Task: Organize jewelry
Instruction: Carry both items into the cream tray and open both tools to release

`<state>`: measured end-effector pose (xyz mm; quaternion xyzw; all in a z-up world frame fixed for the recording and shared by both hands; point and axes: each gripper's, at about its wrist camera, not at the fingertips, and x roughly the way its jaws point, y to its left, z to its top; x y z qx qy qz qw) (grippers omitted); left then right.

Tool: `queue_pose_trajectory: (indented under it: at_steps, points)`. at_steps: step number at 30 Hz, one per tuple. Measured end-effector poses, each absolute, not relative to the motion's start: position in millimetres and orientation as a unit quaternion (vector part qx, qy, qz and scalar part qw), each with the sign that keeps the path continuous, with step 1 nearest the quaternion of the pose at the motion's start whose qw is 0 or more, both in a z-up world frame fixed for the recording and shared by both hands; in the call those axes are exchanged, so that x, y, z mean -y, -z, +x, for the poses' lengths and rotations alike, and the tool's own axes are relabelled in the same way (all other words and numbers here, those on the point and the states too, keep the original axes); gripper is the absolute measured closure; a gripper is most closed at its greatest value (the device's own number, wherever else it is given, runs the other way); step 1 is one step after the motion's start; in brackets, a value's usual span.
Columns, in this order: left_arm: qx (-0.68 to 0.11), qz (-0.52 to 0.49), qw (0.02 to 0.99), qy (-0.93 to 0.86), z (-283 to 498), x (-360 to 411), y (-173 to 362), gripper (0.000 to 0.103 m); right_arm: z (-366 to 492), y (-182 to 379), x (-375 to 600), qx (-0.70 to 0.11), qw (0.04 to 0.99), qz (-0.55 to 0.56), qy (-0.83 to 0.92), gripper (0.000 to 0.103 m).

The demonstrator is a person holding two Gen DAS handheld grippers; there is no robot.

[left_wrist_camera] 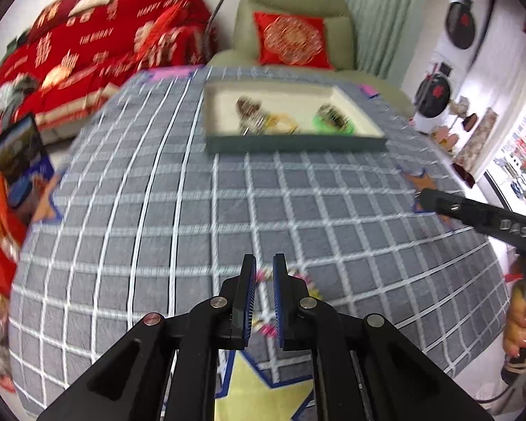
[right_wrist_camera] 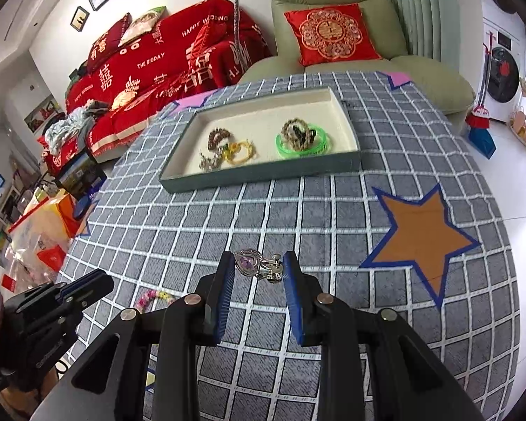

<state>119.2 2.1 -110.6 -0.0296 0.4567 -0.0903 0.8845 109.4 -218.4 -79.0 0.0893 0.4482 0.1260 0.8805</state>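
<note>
Nearest in the right wrist view, the right hand-held gripper (right_wrist_camera: pixel 258 263) is clamped on a silver piece of jewelry with a purple heart stone (right_wrist_camera: pixel 250 262), held crosswise between the blue pads at the fingertips, above the grey checked cloth of the table (right_wrist_camera: pixel 298 217). The left hand-held gripper (left_wrist_camera: pixel 264 263) has its fingers drawn together with only a narrow slit between them and nothing visibly pinched; just beneath it on the cloth lies a pink and yellow beaded bracelet (left_wrist_camera: pixel 308 286), seen again in the right view to the near left of the tray (right_wrist_camera: pixel 152 296). On the near-right side of the tray an orange star (right_wrist_camera: pixel 422 242) with a blue border is marked on the cloth. The shallow grey tray (right_wrist_camera: pixel 263 172) with a cream inside sits toward the far edge of the table; in it lie a green bangle (right_wrist_camera: pixel 303 147) ringed around a dark beaded piece on the right, and a yellow ring-shaped piece (right_wrist_camera: pixel 242 151) beside brown beads and a silvery tangle on the left. Beyond the tray stands a green armchair with a red cushion (right_wrist_camera: pixel 331 35).
</note>
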Motion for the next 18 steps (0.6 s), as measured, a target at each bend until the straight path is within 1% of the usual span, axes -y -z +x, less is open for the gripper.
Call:
queue_pose_trajectory:
  at_steps: [4, 5, 6, 7, 9, 18]
  points:
    - [-0.472, -0.021, 0.878, 0.073, 116, -9, 128, 0.081, 108, 91, 218, -0.459, 0.874, 0.097, -0.129, 0.072]
    - [-0.475, -0.017, 0.877, 0.071, 115, -11, 131, 0.075, 107, 92, 219, -0.46, 0.873, 0.099, -0.13, 0.072]
    - [-0.477, -0.015, 0.876, 0.067, 115, -12, 132, 0.029, 107, 93, 219, -0.461, 0.872, 0.1, -0.13, 0.072]
    - [-0.478, -0.015, 0.876, 0.061, 115, -15, 134, 0.0, 106, 93, 219, -0.461, 0.872, 0.101, -0.131, 0.072]
    - [-0.459, -0.015, 0.887, 0.039, 110, -20, 131, 0.0, 106, 93, 219, -0.46, 0.872, 0.102, -0.131, 0.072]
    - [-0.486, 0.017, 0.873, 0.042, 122, -10, 149, 0.0, 102, 96, 217, -0.462, 0.871, 0.103, -0.133, 0.072]
